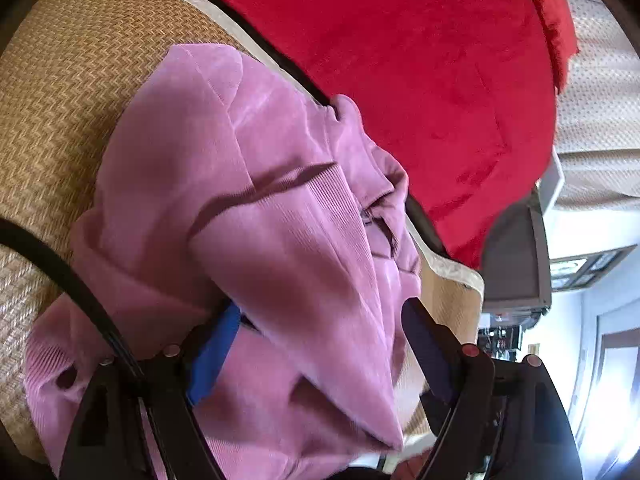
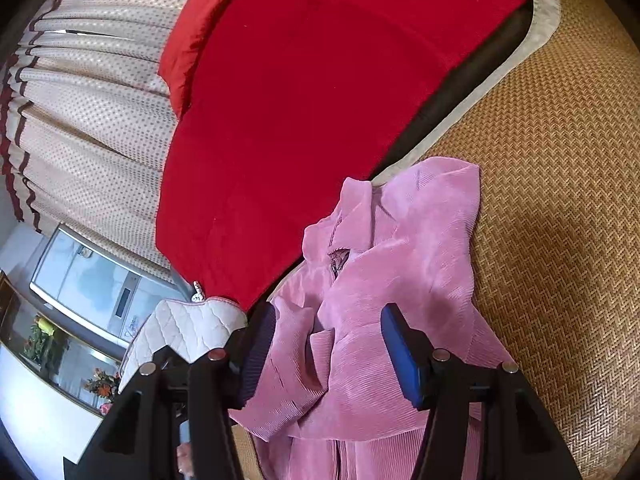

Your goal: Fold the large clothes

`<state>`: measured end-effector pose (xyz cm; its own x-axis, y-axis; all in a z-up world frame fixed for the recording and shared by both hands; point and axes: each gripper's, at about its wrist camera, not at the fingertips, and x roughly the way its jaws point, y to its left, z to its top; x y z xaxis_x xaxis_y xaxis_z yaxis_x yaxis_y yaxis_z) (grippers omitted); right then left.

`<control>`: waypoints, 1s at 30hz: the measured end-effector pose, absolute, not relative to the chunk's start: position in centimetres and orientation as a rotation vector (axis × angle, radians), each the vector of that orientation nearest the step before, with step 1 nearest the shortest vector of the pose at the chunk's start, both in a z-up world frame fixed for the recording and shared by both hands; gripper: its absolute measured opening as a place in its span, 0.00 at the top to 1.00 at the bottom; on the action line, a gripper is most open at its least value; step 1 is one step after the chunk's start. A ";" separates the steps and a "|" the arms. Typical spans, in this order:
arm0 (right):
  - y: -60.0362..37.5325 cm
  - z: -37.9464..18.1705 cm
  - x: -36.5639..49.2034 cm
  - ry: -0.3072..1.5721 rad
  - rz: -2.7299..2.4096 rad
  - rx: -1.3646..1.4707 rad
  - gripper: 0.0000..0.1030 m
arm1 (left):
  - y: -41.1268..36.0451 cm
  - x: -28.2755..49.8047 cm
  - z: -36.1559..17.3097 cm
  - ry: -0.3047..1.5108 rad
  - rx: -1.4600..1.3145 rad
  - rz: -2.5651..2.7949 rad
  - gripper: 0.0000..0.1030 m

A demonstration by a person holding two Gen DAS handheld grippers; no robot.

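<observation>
A pink corduroy jacket [image 1: 248, 208] lies crumpled on a woven straw mat [image 1: 80, 92]. In the left wrist view my left gripper [image 1: 320, 320] stands open, its blue-padded fingers [image 1: 216, 344] spread wide with a raised fold of the jacket draped between them; it does not pinch the cloth. In the right wrist view the same jacket [image 2: 400, 256] lies bunched on the mat [image 2: 560, 200], its collar and zip showing. My right gripper [image 2: 328, 340] is open just above the jacket, fingers [image 2: 404, 356] apart and empty.
A red blanket [image 2: 300, 120] covers the bed beyond the mat's pale border [image 2: 544, 8], with a red pillow [image 2: 192, 36]. Dotted curtains [image 2: 88, 120] hang behind. A quilted white cushion [image 2: 184, 332] lies at the bed's corner. A black cable [image 1: 80, 288] crosses the left view.
</observation>
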<state>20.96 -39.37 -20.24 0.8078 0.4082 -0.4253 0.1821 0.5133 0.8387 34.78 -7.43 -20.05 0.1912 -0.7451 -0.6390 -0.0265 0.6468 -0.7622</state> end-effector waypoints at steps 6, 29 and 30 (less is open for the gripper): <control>-39.6 -19.6 20.4 0.628 0.149 1.025 0.43 | -9.2 35.4 -19.8 1.250 -0.661 -0.520 0.92; -44.1 -19.2 17.4 0.520 0.041 1.084 0.42 | -14.0 27.8 -7.0 0.884 -0.042 -0.697 0.30; -43.7 -19.1 17.6 0.528 0.048 1.076 0.42 | -12.8 28.4 -7.6 0.897 -0.056 -0.650 0.30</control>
